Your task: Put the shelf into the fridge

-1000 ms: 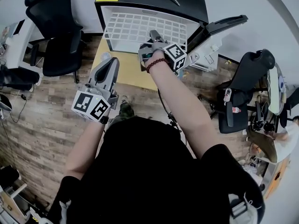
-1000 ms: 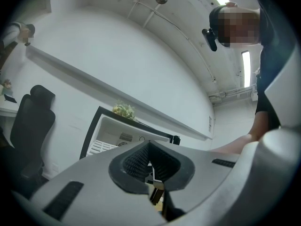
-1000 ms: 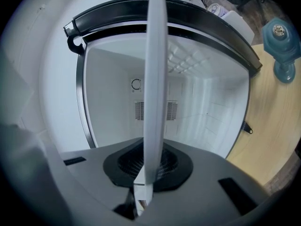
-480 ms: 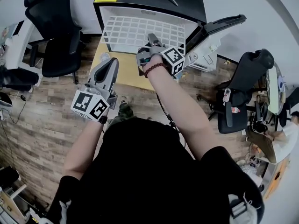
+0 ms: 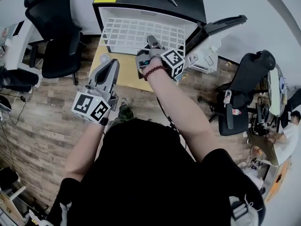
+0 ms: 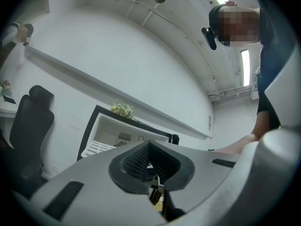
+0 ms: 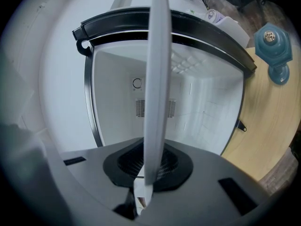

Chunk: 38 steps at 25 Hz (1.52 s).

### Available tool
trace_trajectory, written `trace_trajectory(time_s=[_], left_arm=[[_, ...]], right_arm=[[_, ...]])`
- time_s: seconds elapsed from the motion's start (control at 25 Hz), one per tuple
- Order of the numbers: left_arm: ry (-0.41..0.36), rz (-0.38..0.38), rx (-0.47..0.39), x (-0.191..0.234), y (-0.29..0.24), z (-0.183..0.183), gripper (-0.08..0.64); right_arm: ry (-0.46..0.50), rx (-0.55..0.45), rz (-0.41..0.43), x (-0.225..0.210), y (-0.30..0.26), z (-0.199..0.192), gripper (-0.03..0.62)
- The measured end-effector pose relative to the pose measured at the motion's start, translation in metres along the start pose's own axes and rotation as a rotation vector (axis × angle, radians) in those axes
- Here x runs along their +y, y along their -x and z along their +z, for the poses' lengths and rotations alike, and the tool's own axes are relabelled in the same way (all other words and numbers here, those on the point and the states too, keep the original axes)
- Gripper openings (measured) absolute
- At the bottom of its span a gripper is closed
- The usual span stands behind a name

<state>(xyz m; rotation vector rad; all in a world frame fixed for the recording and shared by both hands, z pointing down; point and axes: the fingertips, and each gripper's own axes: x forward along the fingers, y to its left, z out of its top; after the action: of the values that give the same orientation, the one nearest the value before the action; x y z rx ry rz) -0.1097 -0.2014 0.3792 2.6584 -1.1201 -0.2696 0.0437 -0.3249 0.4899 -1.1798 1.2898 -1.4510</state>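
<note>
Gripping the white shelf (image 5: 141, 32) by its near edge, your right tongs (image 5: 153, 40) hold it running straight ahead toward the open fridge (image 5: 150, 4). Your left tongs (image 5: 112, 65), closed and empty, hang farther back.

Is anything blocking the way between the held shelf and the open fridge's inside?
Nothing visible does. The right tongs grip the shelf in front of the fridge; its door is swung wide and the white cavity looks bare. The teal object sits off to one side.
</note>
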Motion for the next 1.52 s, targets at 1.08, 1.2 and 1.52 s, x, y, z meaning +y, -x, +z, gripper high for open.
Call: trace_trajectory(time_s=[1.08, 1.2, 1.52], left_arm=[[0.015, 0.003, 0.0, 0.0, -0.004, -0.003, 0.018], [0.009, -0.002, 0.003, -0.001, -0.002, -0.004, 0.018], [0.009, -0.015, 0.004, -0.006, -0.002, -0.006, 0.018]], right_arm=[[-0.012, -0.006, -0.014, 0.002, 0.015, -0.006, 0.041], [0.002, -0.002, -0.013, 0.006, 0.02, -0.008, 0.041], [0.227, 0.095, -0.022, 0.006, 0.039, -0.021, 0.04]])
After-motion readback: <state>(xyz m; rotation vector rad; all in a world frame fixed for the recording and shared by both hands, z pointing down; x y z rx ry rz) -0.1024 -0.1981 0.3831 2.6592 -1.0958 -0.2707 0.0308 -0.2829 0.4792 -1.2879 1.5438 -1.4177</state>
